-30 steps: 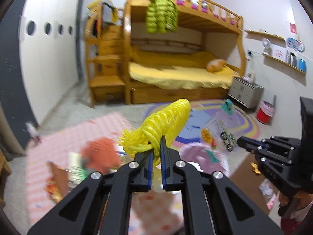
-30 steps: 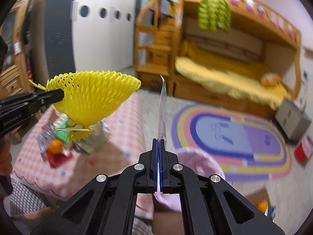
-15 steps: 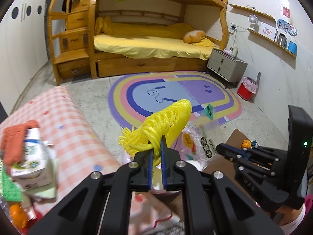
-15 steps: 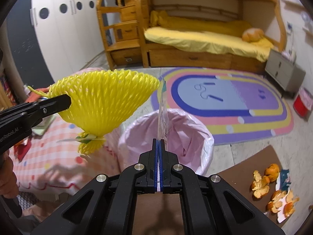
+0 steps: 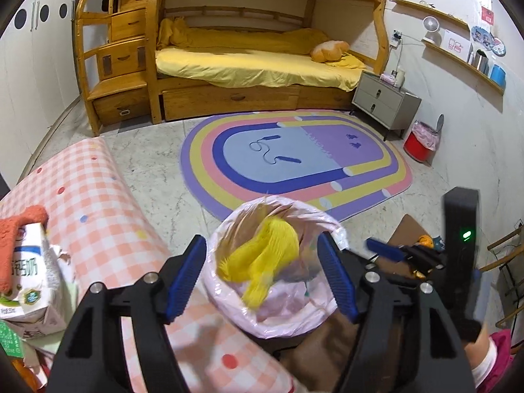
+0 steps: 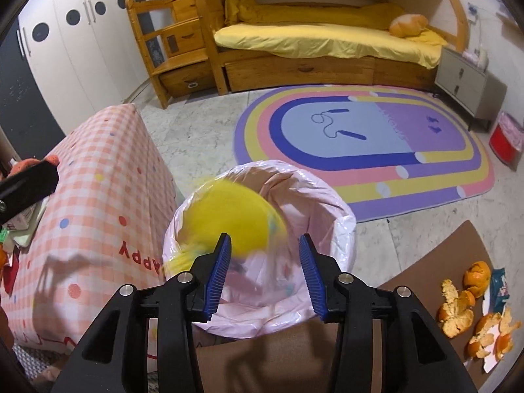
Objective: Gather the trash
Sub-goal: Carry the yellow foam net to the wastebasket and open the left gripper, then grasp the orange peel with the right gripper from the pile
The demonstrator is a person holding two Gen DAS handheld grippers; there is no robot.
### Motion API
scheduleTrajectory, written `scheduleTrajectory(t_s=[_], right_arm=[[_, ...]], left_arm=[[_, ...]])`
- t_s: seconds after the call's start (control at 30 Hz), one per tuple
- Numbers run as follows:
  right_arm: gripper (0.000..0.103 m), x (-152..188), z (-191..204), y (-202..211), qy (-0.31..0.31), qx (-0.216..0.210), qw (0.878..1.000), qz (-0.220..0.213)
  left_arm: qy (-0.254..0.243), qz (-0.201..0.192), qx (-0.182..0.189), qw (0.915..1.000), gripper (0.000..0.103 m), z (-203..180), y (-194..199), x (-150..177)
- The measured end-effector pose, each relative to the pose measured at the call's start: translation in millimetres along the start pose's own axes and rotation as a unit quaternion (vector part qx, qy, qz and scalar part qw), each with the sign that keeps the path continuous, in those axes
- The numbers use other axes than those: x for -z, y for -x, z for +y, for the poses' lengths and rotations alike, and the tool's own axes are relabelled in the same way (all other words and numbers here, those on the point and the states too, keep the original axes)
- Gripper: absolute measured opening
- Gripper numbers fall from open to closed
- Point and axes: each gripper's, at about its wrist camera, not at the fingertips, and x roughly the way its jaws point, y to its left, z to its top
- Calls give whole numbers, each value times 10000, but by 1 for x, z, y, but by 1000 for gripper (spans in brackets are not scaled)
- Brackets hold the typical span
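Note:
A bin lined with a pink bag (image 5: 334,229) (image 6: 330,196) stands right below both grippers. A yellow foam fruit net (image 5: 265,255) (image 6: 229,216) is blurred, falling into the bin's mouth. My left gripper (image 5: 262,275) is open and empty above the bin. My right gripper (image 6: 265,271) is open and empty above the bin; it also shows at the right of the left wrist view (image 5: 402,255). The plastic wrapper is no longer in the right gripper; I cannot tell where it lies.
A table with a pink checked cloth (image 5: 98,216) (image 6: 98,203) stands left of the bin, with a milk carton (image 5: 26,281) and other trash. Orange peels (image 6: 465,304) lie on a brown mat (image 6: 425,262) at the right. A rainbow rug (image 6: 360,147) and bunk bed lie beyond.
Both grippers moved over the bin and opened. The yellow net left the left gripper and drops into the bin. The wrapper left the right gripper.

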Motion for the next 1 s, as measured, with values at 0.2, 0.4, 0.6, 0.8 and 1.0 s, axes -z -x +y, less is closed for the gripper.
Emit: scheduleTrajectory(t_s=[0.2,0.4,0.6,0.8,1.0], right_arm=[[45,5,14,53,170,73,9994,-297],[45,12,53,101,513,-107,9969,-582],[45,13,101,134,840,-614,9916,-763],[45,17,159,142,1380,-1044,9823,-718],[64,31,215,135,1812,-1354,9721,-622]], left_arm=[[70,-88,-266,9996,68,17,35,13],[124,-258,-542,9981,68,34,88,33],[305,-407,-911,9945,70,60,135,54],[728,-464,-1390,9865,72,109,170,87],[1275,-390,-2002,9706,76,166,198,128]])
